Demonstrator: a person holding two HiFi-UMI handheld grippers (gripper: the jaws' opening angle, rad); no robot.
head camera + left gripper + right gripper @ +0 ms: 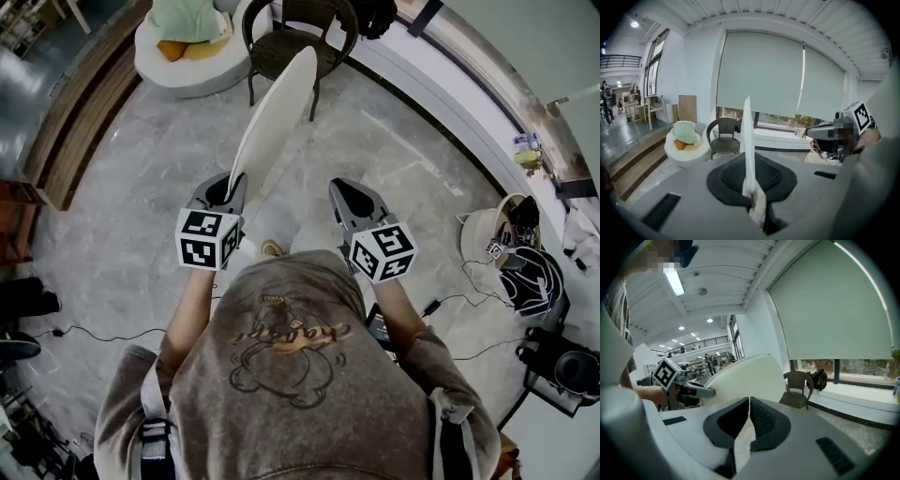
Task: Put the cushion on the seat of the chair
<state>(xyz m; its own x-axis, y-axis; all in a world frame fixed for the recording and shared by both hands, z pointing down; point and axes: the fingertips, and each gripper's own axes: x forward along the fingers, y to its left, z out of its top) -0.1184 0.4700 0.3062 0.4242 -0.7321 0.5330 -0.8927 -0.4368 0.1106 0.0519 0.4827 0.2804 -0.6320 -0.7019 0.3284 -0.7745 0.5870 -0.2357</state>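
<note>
A flat white oval cushion [277,108] stands on edge in front of me, and my left gripper [230,185] is shut on its near end. In the left gripper view the cushion [748,140] rises edge-on from between the jaws of the left gripper [752,190]. The dark wicker chair [298,47] stands ahead beyond the cushion's far tip, its seat bare; it also shows as the chair [724,138] and chair [799,390]. My right gripper [340,189] hangs to the right of the cushion [750,376], apart from it. The right gripper [749,403] is shut with nothing between its pads.
A round white pouf [187,52] with a green cushion sits left of the chair. A white window ledge [450,94] runs behind, with a black bag [819,378] on it. Wooden steps [75,122] lie left. Cables [84,333] and gear [525,272] lie on the floor.
</note>
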